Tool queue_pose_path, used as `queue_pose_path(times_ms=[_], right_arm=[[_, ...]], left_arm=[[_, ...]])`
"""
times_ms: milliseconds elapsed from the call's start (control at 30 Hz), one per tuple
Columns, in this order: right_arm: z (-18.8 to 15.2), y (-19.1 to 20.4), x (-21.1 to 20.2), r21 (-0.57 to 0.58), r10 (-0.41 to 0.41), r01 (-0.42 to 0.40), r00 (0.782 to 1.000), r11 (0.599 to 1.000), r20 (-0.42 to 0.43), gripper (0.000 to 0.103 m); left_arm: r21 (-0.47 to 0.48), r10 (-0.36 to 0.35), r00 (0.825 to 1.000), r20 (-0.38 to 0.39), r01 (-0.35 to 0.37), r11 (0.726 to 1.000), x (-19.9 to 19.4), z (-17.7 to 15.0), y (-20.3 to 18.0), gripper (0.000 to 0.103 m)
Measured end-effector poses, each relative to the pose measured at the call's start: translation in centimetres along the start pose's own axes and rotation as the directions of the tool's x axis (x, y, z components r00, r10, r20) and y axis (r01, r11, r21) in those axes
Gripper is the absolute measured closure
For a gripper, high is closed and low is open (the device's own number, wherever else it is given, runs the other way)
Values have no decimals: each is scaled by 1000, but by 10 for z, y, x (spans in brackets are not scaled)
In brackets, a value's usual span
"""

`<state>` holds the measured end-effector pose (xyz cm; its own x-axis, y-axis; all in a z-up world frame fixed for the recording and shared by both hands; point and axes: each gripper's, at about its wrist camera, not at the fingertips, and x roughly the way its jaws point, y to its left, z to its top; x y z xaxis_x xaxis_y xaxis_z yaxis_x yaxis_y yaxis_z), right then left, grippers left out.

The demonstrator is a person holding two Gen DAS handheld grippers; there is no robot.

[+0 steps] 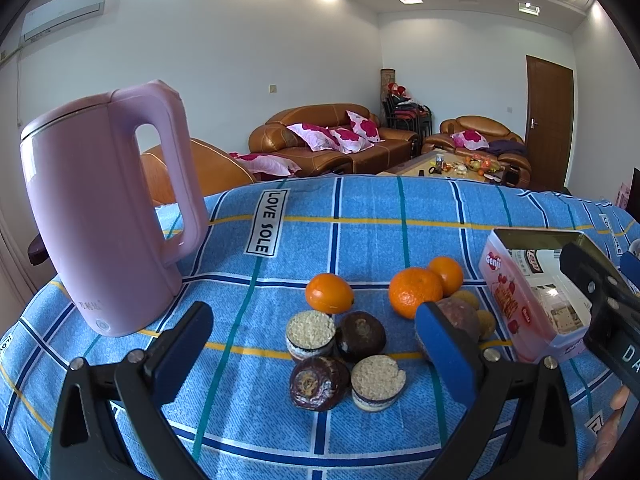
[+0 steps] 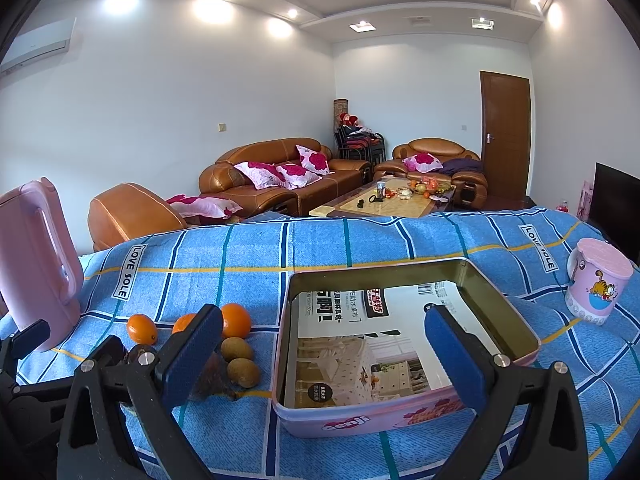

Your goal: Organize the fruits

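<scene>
Both tongs are seen with jaws set wide and nothing held. Left tongs [image 1: 314, 344] are poised low over a cluster of four round items [image 1: 340, 360] lying directly between and just ahead of the blue pads: two with pale grainy tops and two dark brown ones, touching one another. Whether these are fruit or cakes cannot be told. Just beyond them three oranges [image 1: 414, 292] are noted, one apart to the left and two touching to the right. A dark purplish fruit [image 1: 460, 316] sits behind the right pad, with small brown fruits [image 1: 486, 322] beside it, partly hidden.

Right tongs [image 2: 324, 354] are held above the near edge of an open pink tin [image 2: 400, 416], whose floor is covered by a printed sheet and which holds no fruit. The tin's long axis runs away from the camera, towards the far side of the bench [image 2: 360, 240].

The governing relation is judged to be this: the fruit lies to the left of the tin, just beside its left wall, so the left tongs are nearer to the fruit and the right tongs nearer to the tin. No fruit has yet been placed.

A pink kettle [image 1: 104, 216] stands well to the left, clear of the likely path. A pink mug [image 2: 596, 280] stands beyond the tin's right side. The tin's raised left wall is assessed as the only obstacle to be cleared.
</scene>
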<state>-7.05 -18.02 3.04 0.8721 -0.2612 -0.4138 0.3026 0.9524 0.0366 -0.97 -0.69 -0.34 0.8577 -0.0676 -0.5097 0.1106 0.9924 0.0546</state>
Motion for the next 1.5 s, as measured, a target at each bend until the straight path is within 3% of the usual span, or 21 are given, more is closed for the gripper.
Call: queue_pose_path(times_ms=[267, 367, 533, 667, 833, 967, 1133, 1267, 1367, 1500], right_arm=[[-1, 0, 2, -5, 19, -19, 1000, 1000, -4, 2], [-2, 2, 3, -17, 38, -38, 999, 999, -14, 12], [-4, 5, 10, -19, 100, -102, 993, 995, -62, 41], [-3, 9, 7, -2, 210, -211, 975, 978, -70, 41], [-10, 40, 13, -85, 321, -336, 936, 938, -147, 41], [-18, 68, 28, -174, 309, -356, 918, 918, -250, 41], [-21, 88, 44, -276, 218, -304, 928, 912, -302, 41], [-24, 86, 58, -251, 216, -326, 899, 911, -381, 41], [-27, 94, 56, -307, 200, -330, 900, 893, -387, 41], [-31, 99, 50, -368, 158, -301, 915, 880, -370, 50]], left_arm=[[1, 19, 1000, -21, -19, 1000, 4, 1, 3, 0], [-7, 29, 999, -37, -29, 1000, 5, 4, 8, 0], [-17, 93, 994, -58, -95, 995, 10, 14, 28, 0], [-75, 136, 985, -108, -145, 987, 19, 19, 56, 0], [-204, 76, 984, -158, -108, 973, 28, 23, 92, 0], [-220, 75, 986, -146, -106, 970, 28, 24, 100, 0], [-174, 81, 987, -142, -105, 979, 29, 27, 93, 0], [-121, 73, 987, -141, -90, 989, 31, 30, 85, 1], [-69, 74, 987, -141, -85, 994, 32, 29, 78, 1], [-34, 34, 985, -171, -40, 999, 37, 26, 72, 1]])
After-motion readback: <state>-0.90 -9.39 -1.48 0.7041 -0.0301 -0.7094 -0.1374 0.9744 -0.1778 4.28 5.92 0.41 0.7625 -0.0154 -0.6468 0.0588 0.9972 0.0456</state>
